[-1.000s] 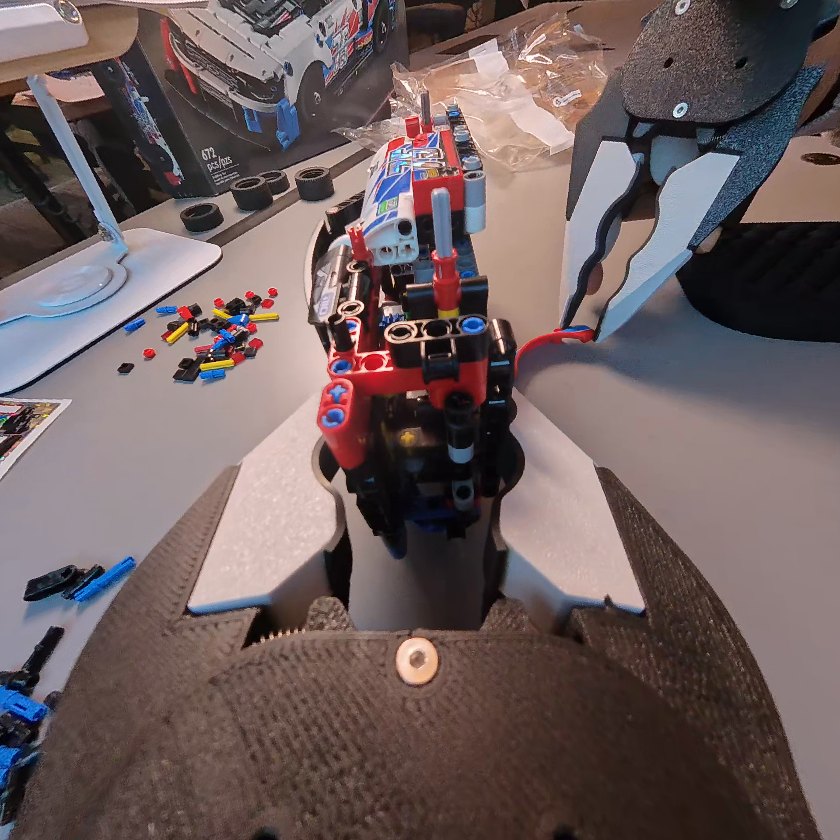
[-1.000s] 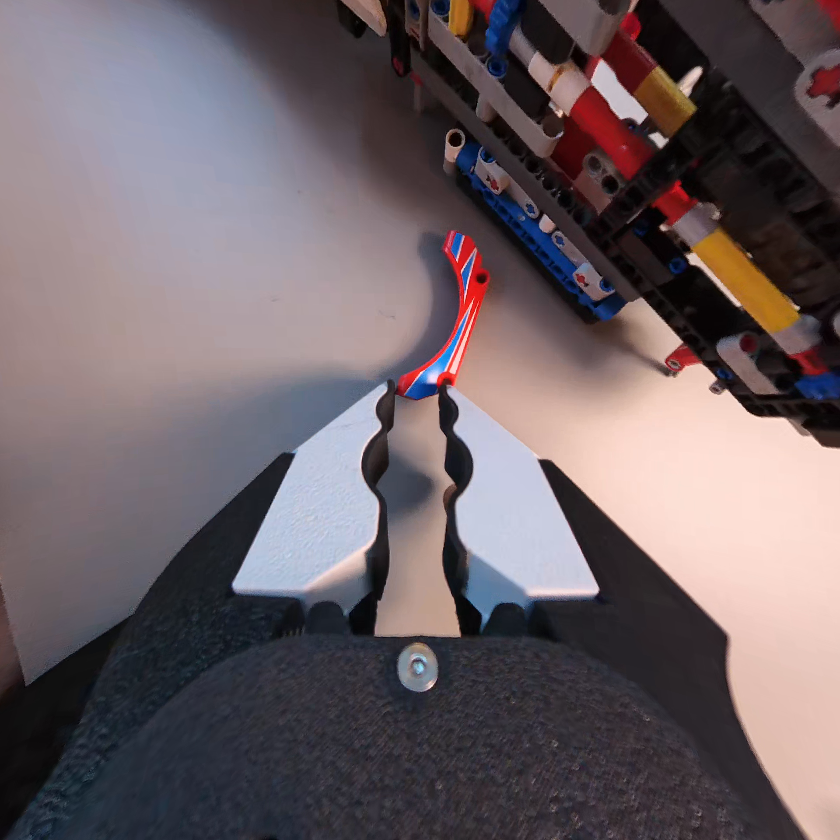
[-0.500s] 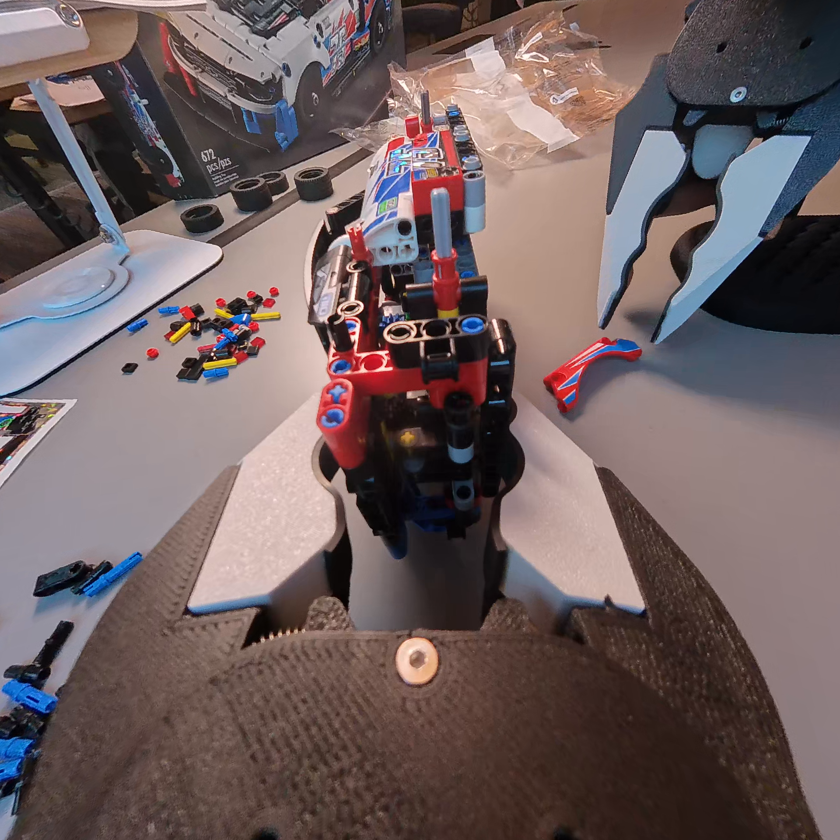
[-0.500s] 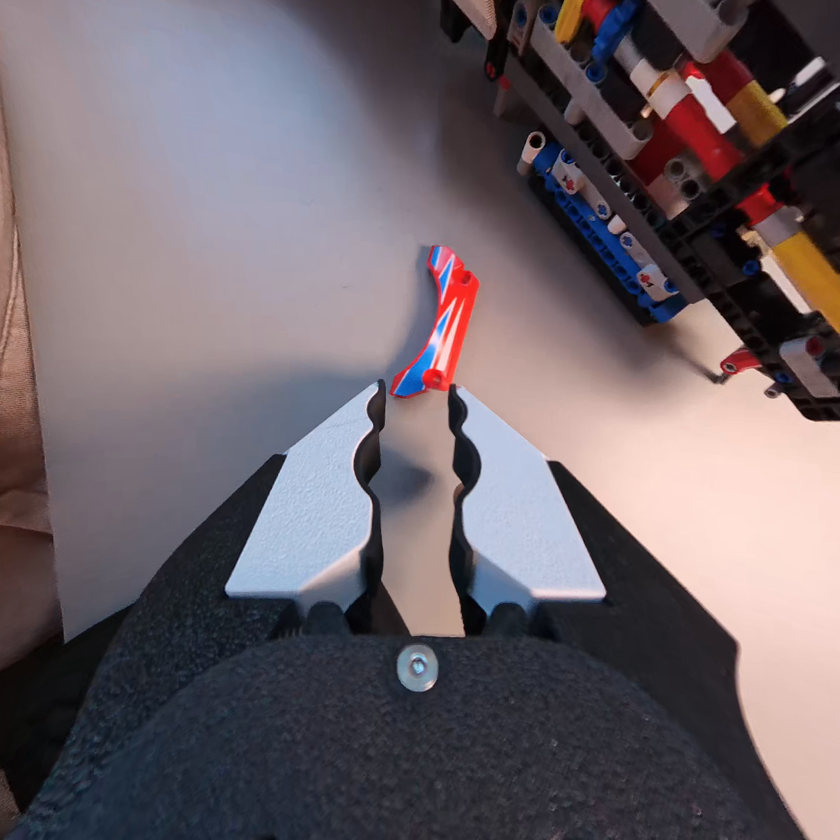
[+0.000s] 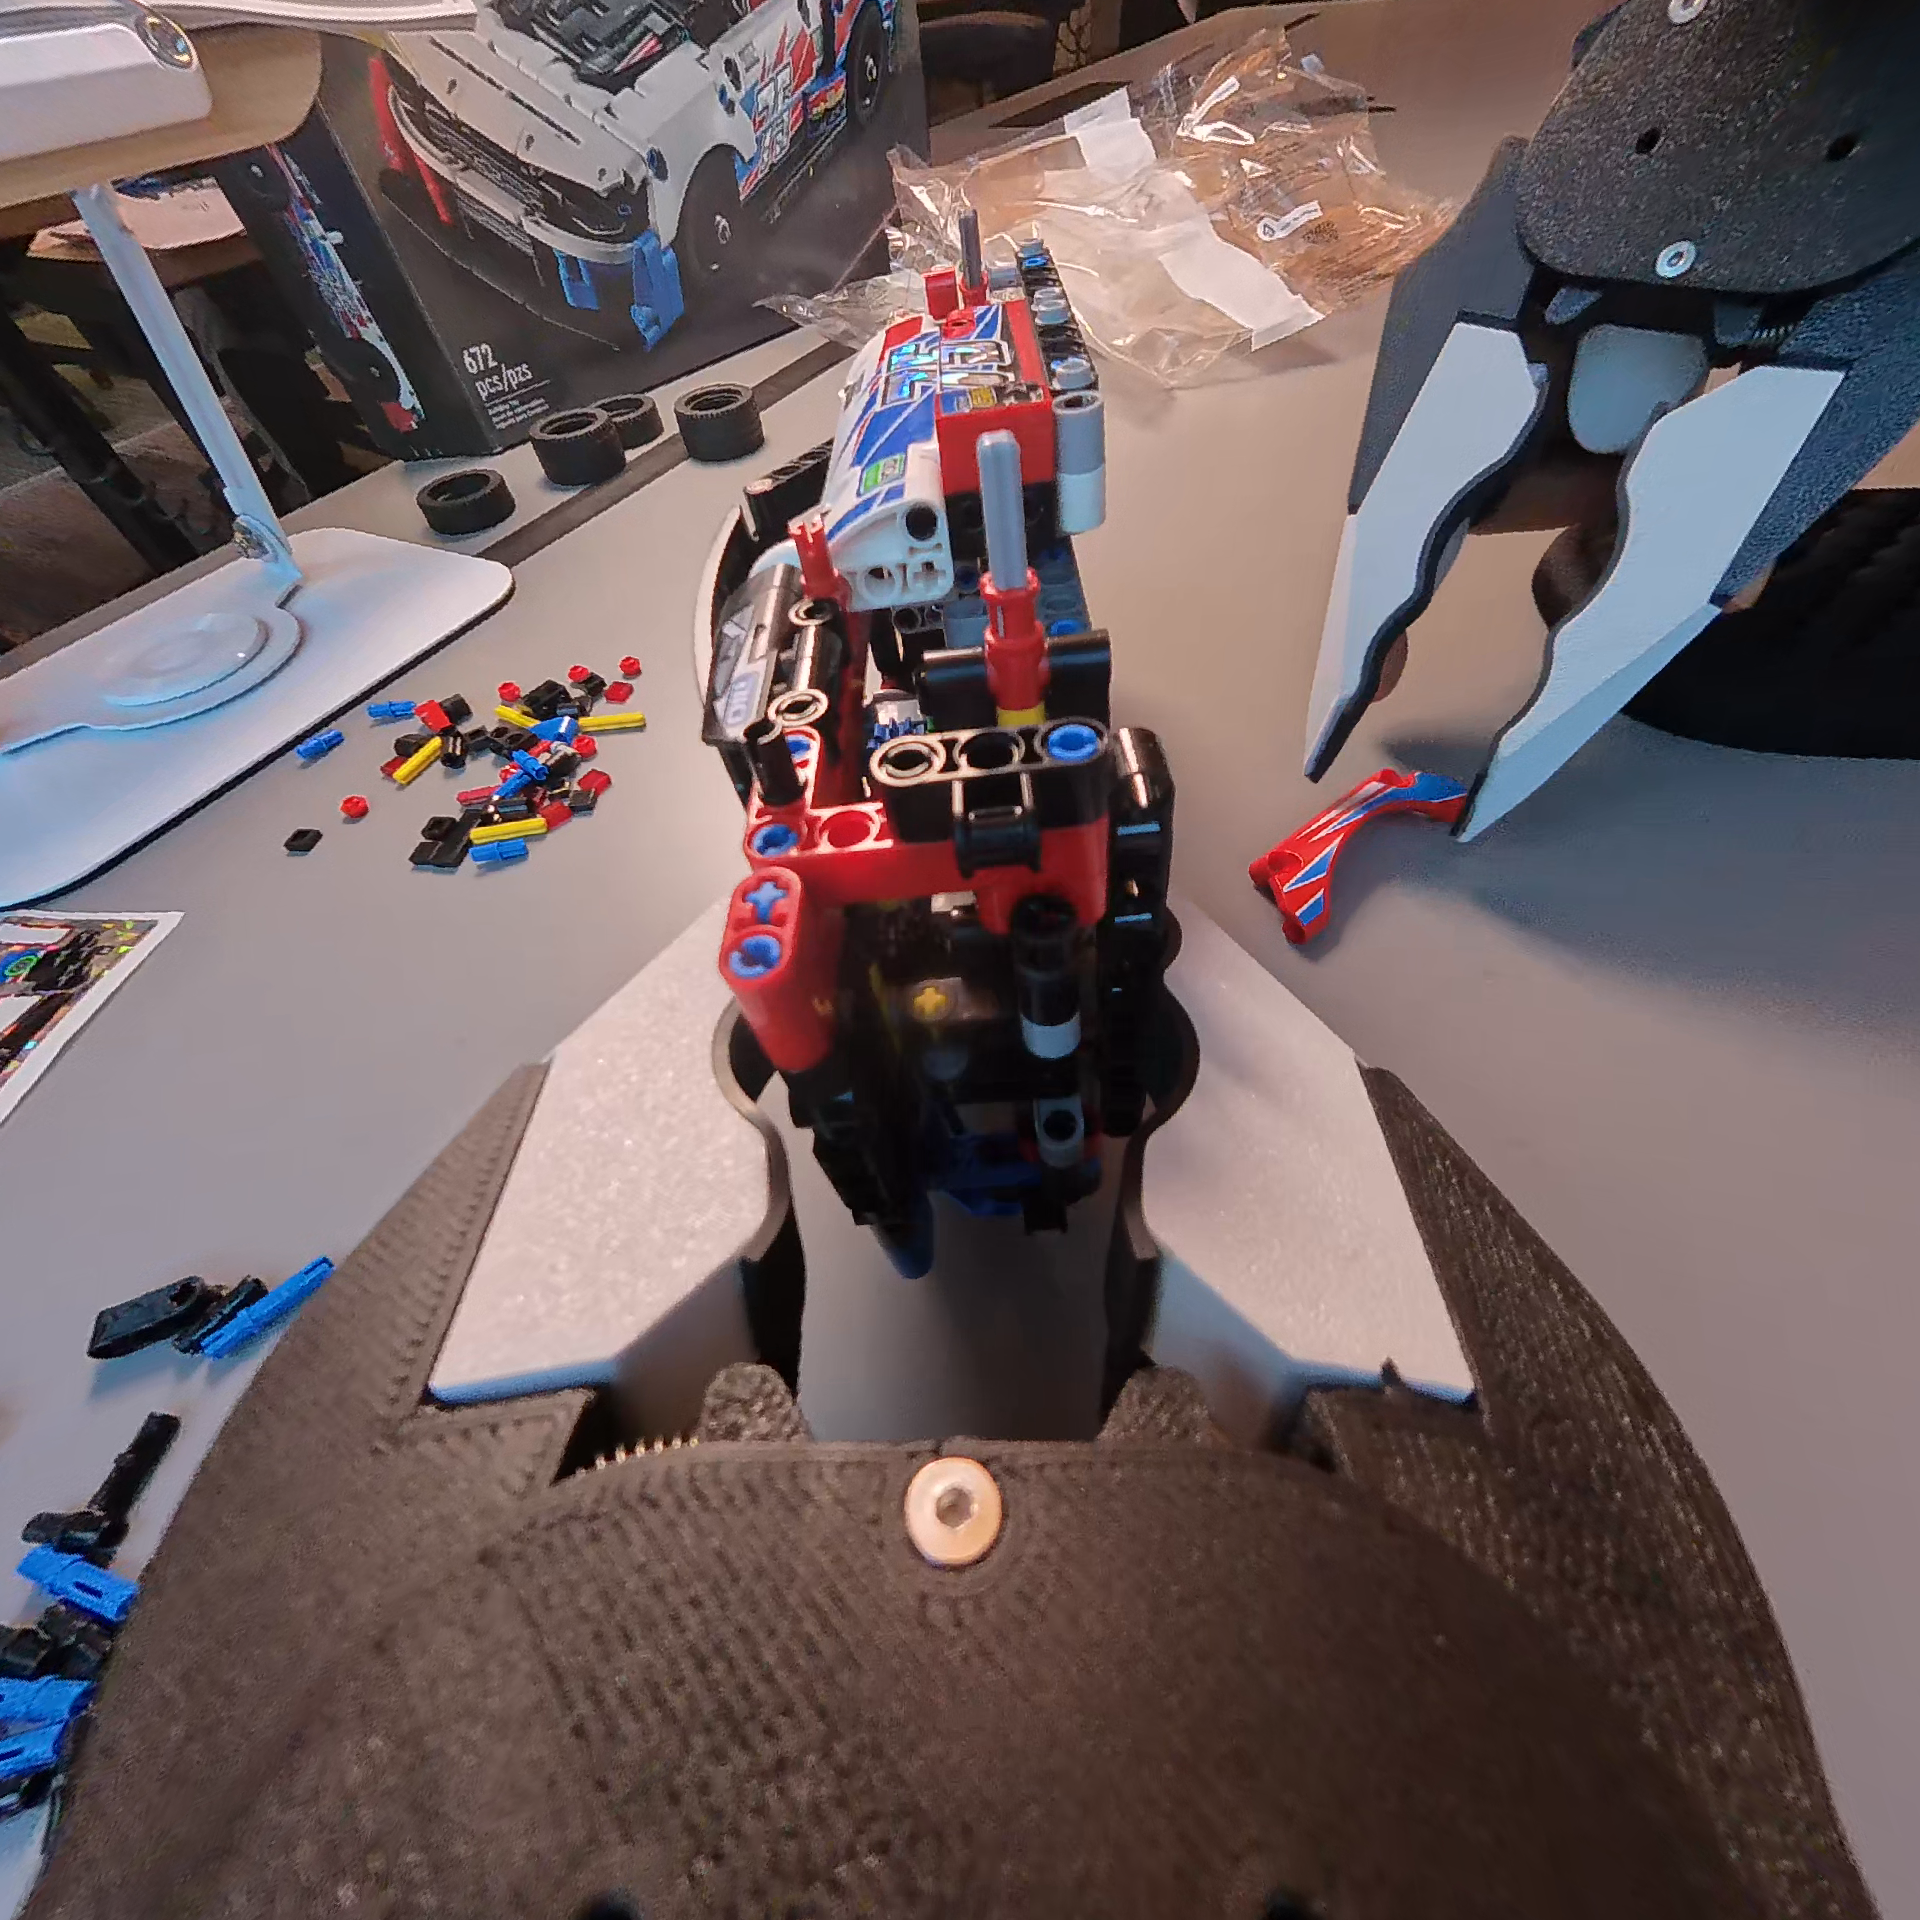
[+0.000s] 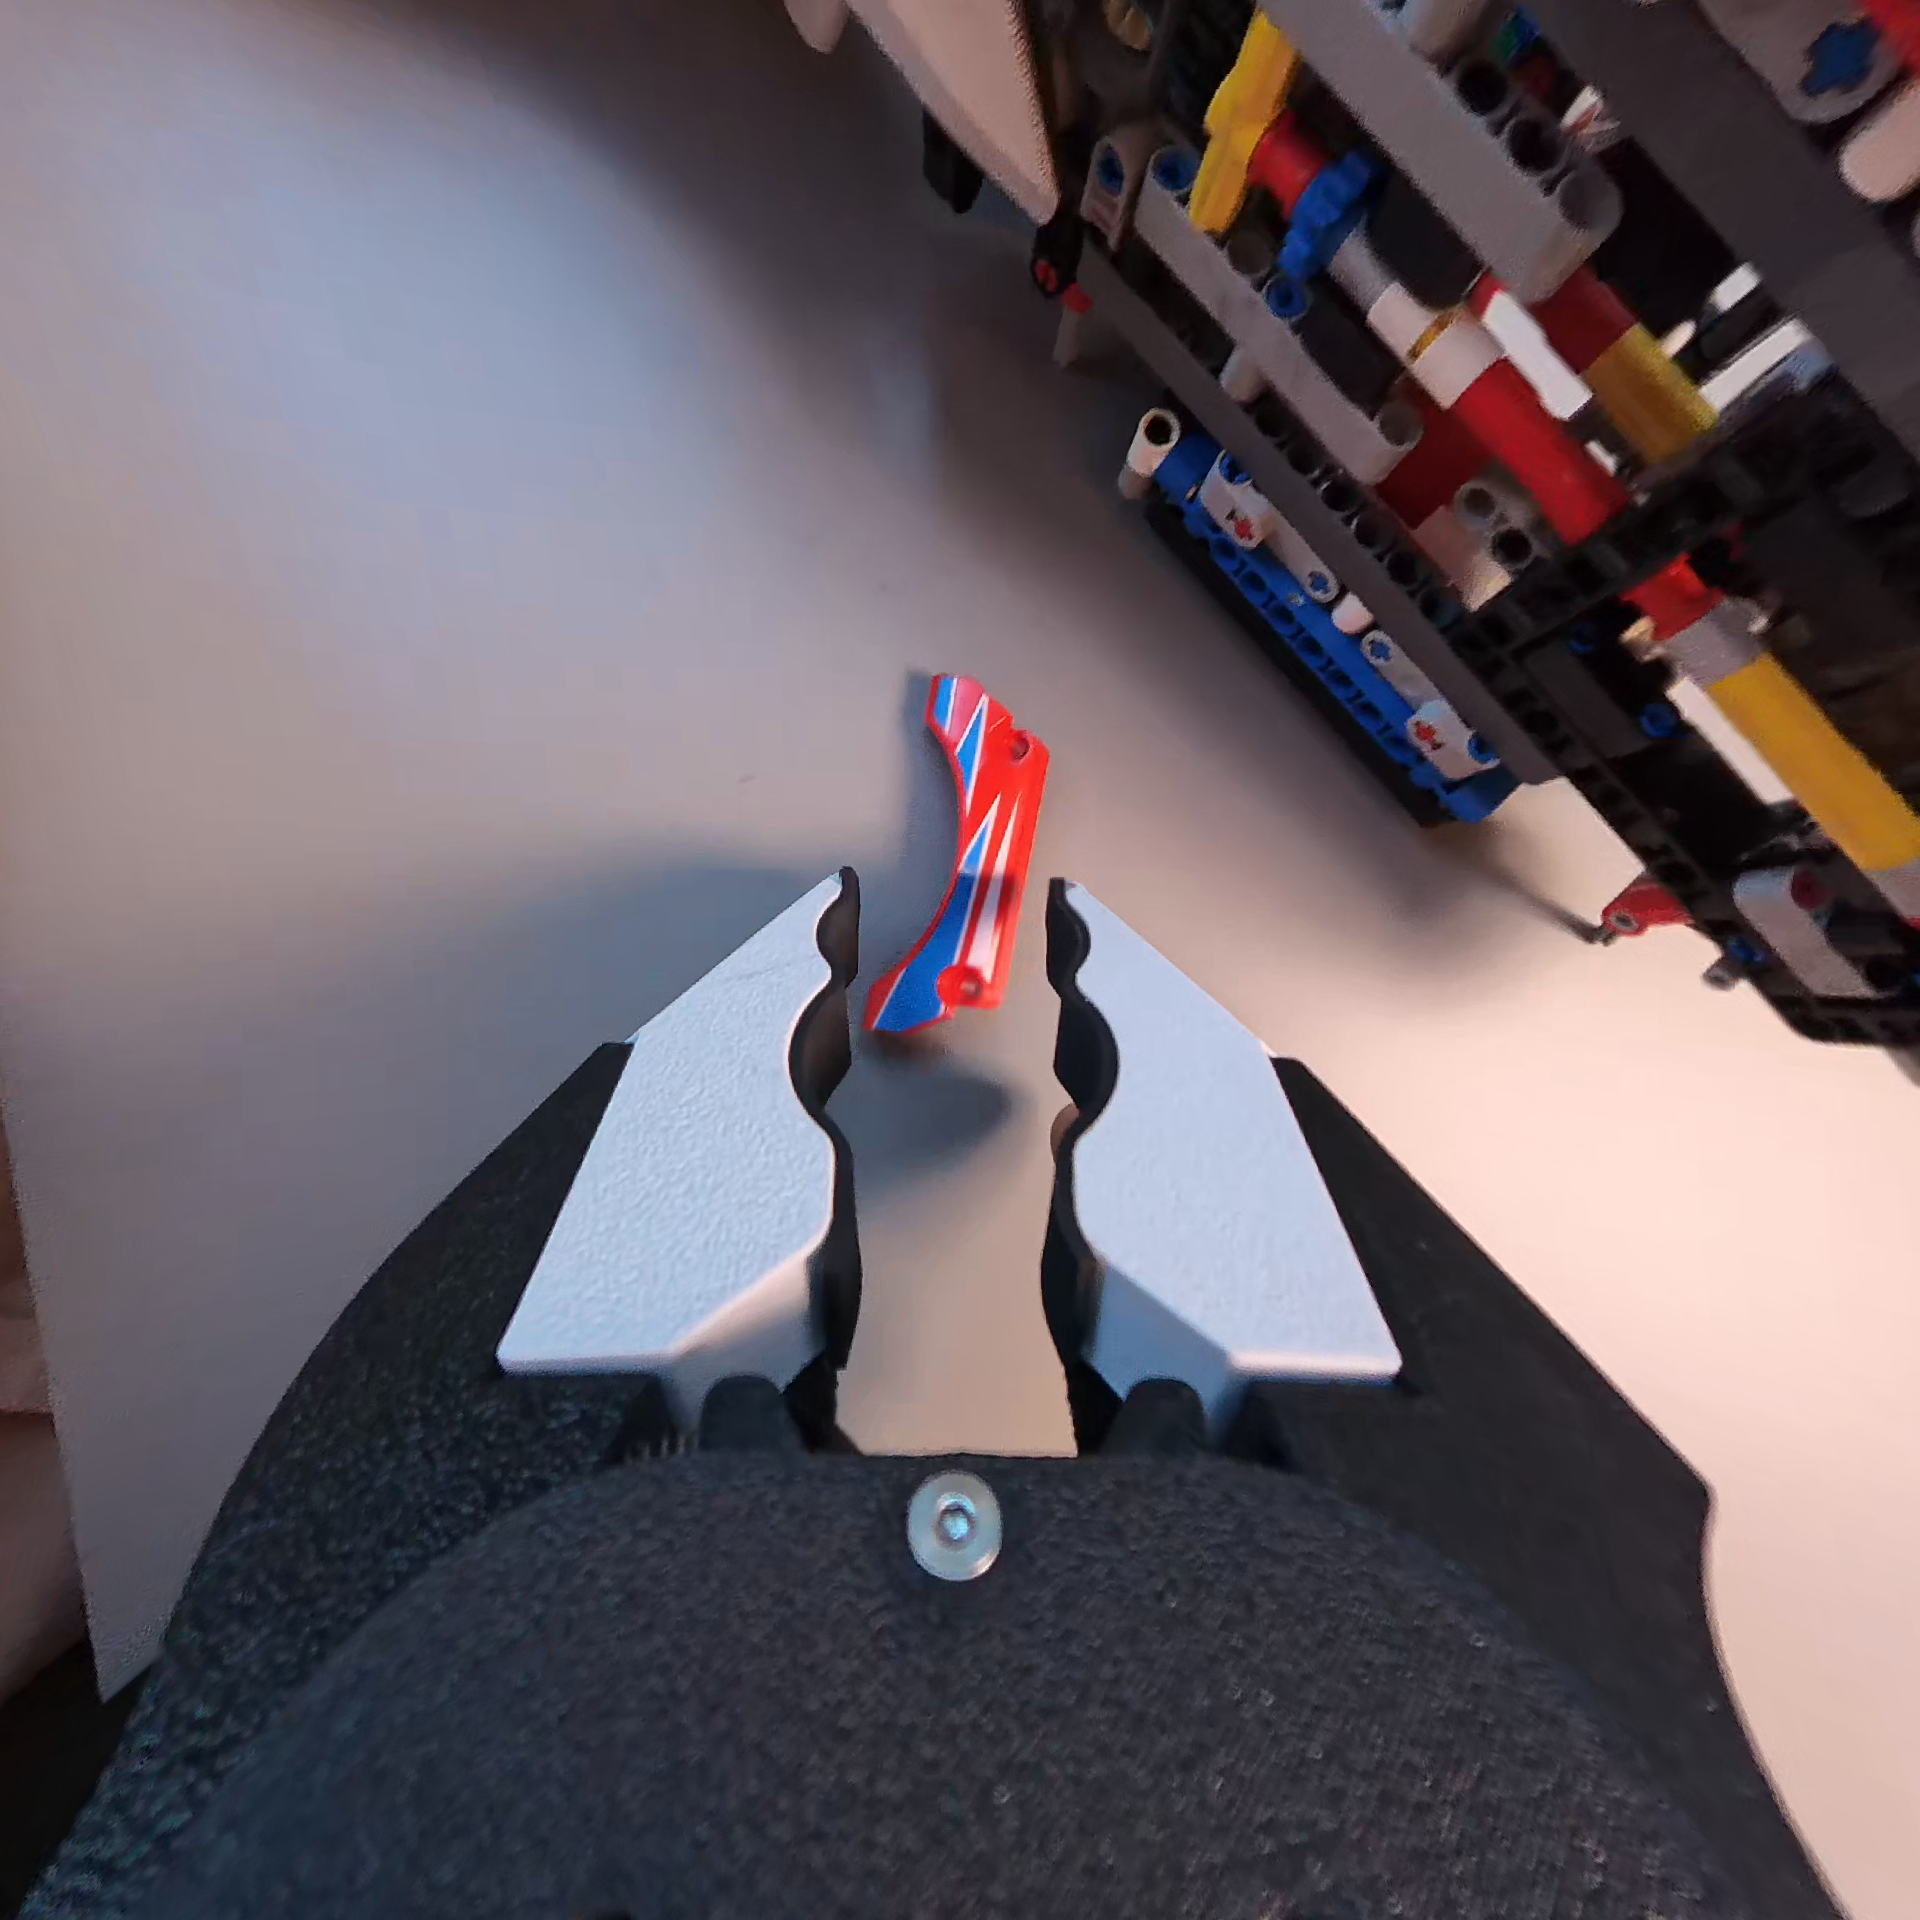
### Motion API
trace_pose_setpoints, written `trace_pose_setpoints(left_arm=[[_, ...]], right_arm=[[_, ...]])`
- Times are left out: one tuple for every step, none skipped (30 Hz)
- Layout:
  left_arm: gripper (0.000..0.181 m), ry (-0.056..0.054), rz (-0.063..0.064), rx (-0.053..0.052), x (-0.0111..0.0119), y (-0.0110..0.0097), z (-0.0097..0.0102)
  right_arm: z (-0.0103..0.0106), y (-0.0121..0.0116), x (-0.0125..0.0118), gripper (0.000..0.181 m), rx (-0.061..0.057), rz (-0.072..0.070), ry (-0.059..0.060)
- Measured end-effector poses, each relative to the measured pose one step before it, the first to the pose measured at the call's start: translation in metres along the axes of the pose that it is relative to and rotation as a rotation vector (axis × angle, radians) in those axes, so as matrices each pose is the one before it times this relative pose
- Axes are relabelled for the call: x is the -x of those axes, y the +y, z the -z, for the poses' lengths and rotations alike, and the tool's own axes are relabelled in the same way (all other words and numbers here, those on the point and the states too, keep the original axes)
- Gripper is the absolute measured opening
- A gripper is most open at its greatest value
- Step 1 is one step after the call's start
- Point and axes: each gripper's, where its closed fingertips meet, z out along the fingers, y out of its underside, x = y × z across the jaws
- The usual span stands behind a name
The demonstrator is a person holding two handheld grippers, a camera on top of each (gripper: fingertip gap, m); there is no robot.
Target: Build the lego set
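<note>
Two grippers: right gripper (image 6: 951, 899) open astride curved panel (image 6: 971, 862), left gripper (image 5: 956, 997) clamping car (image 5: 935, 831).

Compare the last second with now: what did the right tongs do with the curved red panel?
The right tongs pinched one end of the curved red-and-blue plastic panel a second ago, then let go and lifted; now they are open, lowered around its near end. The panel lies flat on the grey table. The left tongs stay clamped on the partly built car model.

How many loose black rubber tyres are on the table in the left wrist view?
4. One lies alone near the white lamp base; three stand in a row before the set's box. Others may be hidden.
</note>
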Motion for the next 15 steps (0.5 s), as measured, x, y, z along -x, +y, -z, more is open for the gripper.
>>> trace_pose_setpoints(left_arm=[[0.068,0.0005,-0.0037,-0.0004,-0.00013,0.00000,0.00023],[0.068,0.0002,-0.0033,-0.0004,-0.00011,0.00001,0.00024],[0.068,0.0000,-0.0016,-0.0001,-0.00014,0.00012,0.00015],[0.068,-0.0005,-0.0011,0.0000,-0.00016,0.00006,0.00027],[0.068,-0.0006,-0.0022,-0.0001,-0.00024,-0.00001,0.00015],[0.068,-0.0003,-0.0034,0.0000,-0.00026,-0.00011,0.00015],[0.068,-0.0004,-0.0048,0.0004,-0.00043,0.00002,0.00019],[0.068,-0.0002,-0.0062,0.0004,-0.00049,-0.00008,0.00026],[0.068,0.0004,-0.0072,0.0004,-0.00060,-0.00002,0.00017],[0.068,0.0010,-0.0073,0.0003,-0.00062,-0.00006,0.00008],[0.068,0.0021,-0.0057,-0.0001,-0.00071,-0.00016,0.00019],[0.068,0.0034,-0.0035,-0.0002,-0.00071,-0.00004,0.00015],[0.068,0.0042,-0.0019,-0.0004,-0.00057,-0.00002,0.00013],[0.068,0.0050,-0.0008,-0.0004,-0.00076,-0.00002,0.00013],[0.068,0.0050,-0.0004,-0.0001,-0.00063,-0.00006,0.00016]], right_arm=[[-0.00242,-0.00310,-0.00165,0.033,0.0041,-0.0047,-0.0023],[-0.00262,-0.00178,-0.00133,0.033,0.0113,0.0013,-0.0011],[-0.00267,-0.00055,-0.00115,0.029,0.0169,0.0084,0.0016],[-0.00238,0.00010,0.00025,0.026,0.0176,0.0149,-0.0033],[-0.00196,0.00012,0.00113,0.022,0.0119,0.0160,-0.0059],[-0.00165,0.00007,0.00061,0.018,0.0066,0.0129,-0.0018],[-0.00163,0.00108,0.00068,0.011,0.0080,0.0100,-0.0023],[-0.00104,0.00055,0.00159,0.008,0.0022,0.0101,-0.0073],[0.00042,-0.00143,0.00167,0.005,-0.0114,0.0133,-0.0056],[0.00126,-0.00111,0.00225,0.004,-0.0105,0.0287,-0.0061],[0.00296,-0.00263,0.00144,0.000,-0.0183,0.0371,0.0038],[0.00496,-0.00532,0.00164,0.000,-0.0294,0.0338,0.0017],[0.00689,-0.00714,0.00147,0.000,-0.0297,0.0222,-0.0039],[0.00846,-0.00915,-0.00034,0.000,-0.0308,0.0169,0.0034],[0.00923,-0.01080,-0.00373,0.000,-0.0316,0.0197,0.0212]])
